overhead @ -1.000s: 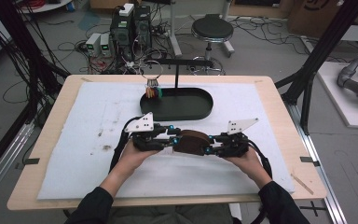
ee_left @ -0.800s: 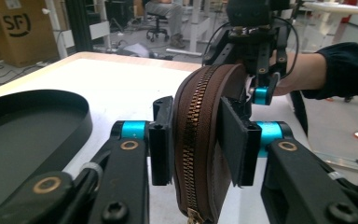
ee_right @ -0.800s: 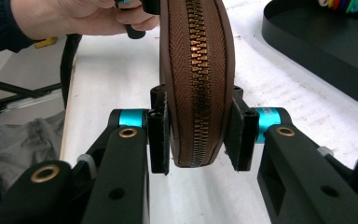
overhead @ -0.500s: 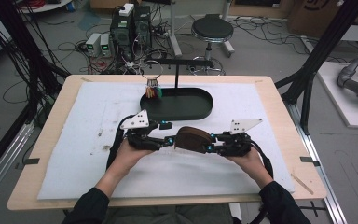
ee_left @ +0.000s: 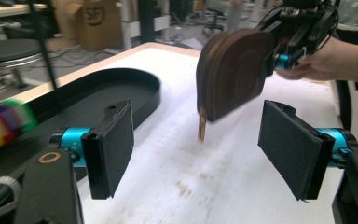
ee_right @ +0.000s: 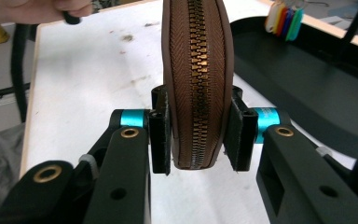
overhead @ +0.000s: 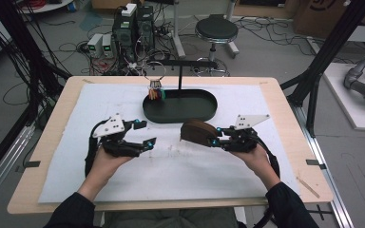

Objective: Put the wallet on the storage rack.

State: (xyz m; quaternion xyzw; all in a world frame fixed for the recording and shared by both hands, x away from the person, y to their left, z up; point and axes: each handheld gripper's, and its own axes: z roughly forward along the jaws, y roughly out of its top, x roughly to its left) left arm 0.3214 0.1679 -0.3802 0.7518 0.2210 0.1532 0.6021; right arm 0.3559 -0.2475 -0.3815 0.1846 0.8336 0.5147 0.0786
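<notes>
A brown zipped pouch [overhead: 197,132] hangs above the white mat, with my right gripper [overhead: 214,136] shut on its end. In the right gripper view the pads clamp both sides of the pouch [ee_right: 196,79], zip facing the camera. My left gripper [overhead: 147,133] sits apart to the pouch's left. Its jaws have just been opening and stand wide with nothing between them. In the left gripper view the pouch [ee_left: 233,70] hangs beyond the open left gripper [ee_left: 196,149], its zip pull [ee_left: 201,126] dangling.
A black oval tray [overhead: 190,107] lies behind the grippers, with a thin black stand [overhead: 179,76] rising from it. A ring of coloured key tags [overhead: 156,94] hangs at the tray's left end. The white mat [overhead: 171,175] covers the wooden table.
The left gripper has let go of the pouch, opened wide and drawn away to the left. The right gripper has kept its hold on the pouch and hardly moved.
</notes>
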